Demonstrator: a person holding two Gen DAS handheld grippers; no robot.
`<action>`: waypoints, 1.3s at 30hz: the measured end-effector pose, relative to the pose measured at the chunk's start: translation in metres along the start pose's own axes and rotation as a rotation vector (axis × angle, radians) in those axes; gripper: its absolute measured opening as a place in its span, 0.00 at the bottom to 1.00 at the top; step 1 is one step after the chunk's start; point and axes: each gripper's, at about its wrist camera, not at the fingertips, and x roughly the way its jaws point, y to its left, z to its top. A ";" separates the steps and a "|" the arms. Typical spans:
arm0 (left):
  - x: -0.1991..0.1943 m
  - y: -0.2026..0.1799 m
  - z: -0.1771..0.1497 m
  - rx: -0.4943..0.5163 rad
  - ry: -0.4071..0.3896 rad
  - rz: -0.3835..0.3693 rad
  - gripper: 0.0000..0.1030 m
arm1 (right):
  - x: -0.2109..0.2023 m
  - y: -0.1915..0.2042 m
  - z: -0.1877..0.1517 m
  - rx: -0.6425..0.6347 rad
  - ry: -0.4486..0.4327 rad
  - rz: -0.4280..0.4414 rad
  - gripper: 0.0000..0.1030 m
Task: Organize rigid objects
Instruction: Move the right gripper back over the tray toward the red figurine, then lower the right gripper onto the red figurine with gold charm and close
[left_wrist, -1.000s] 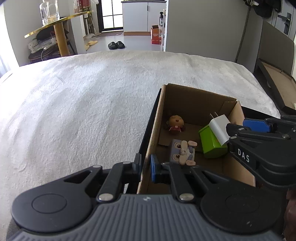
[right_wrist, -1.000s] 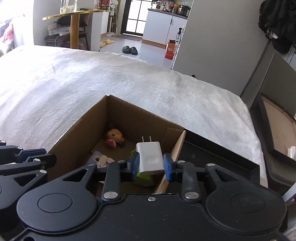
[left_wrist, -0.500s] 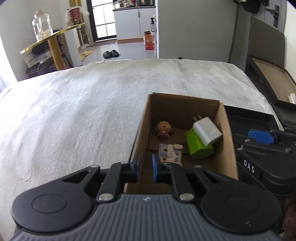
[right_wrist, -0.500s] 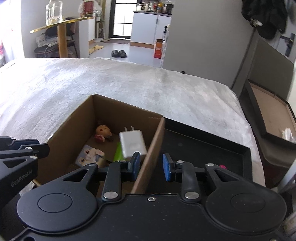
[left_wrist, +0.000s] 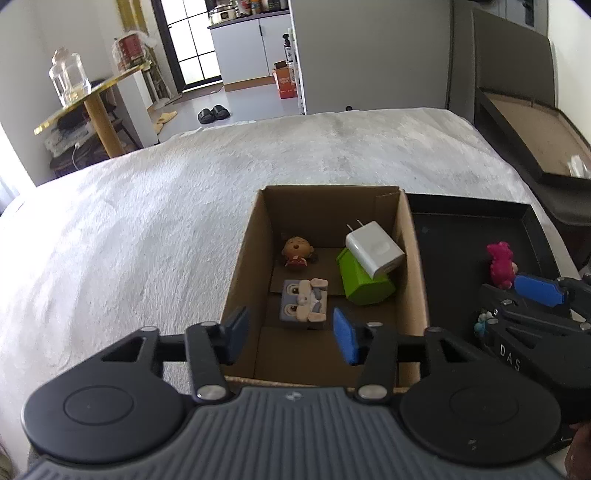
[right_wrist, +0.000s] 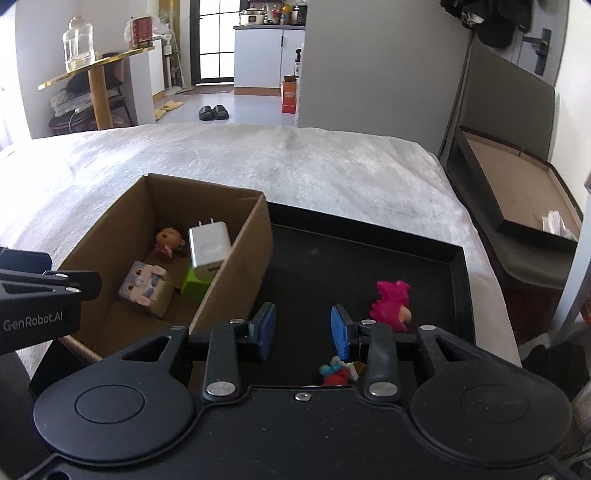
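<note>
Both your left gripper (left_wrist: 291, 334) and right gripper (right_wrist: 303, 332) are wide open, empty. Pink toy (right_wrist: 391, 304) sits just ahead-right of the right gripper in the black tray (right_wrist: 458, 266), likely next for the cardboard box (right_wrist: 236, 277).

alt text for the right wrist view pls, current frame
The open right gripper hovers over a black tray holding a pink toy and a small red-and-blue figure. Left of it, a cardboard box contains a white charger, green block, and two figurines.
</note>
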 end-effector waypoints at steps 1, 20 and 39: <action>0.000 -0.003 0.000 0.010 0.000 0.007 0.55 | 0.000 -0.003 -0.002 0.006 -0.001 0.001 0.35; 0.001 -0.050 0.000 0.136 -0.019 0.075 0.69 | 0.012 -0.043 -0.034 0.116 0.010 0.042 0.43; 0.025 -0.096 -0.007 0.249 -0.033 0.083 0.68 | 0.053 -0.053 -0.061 0.198 0.039 0.106 0.42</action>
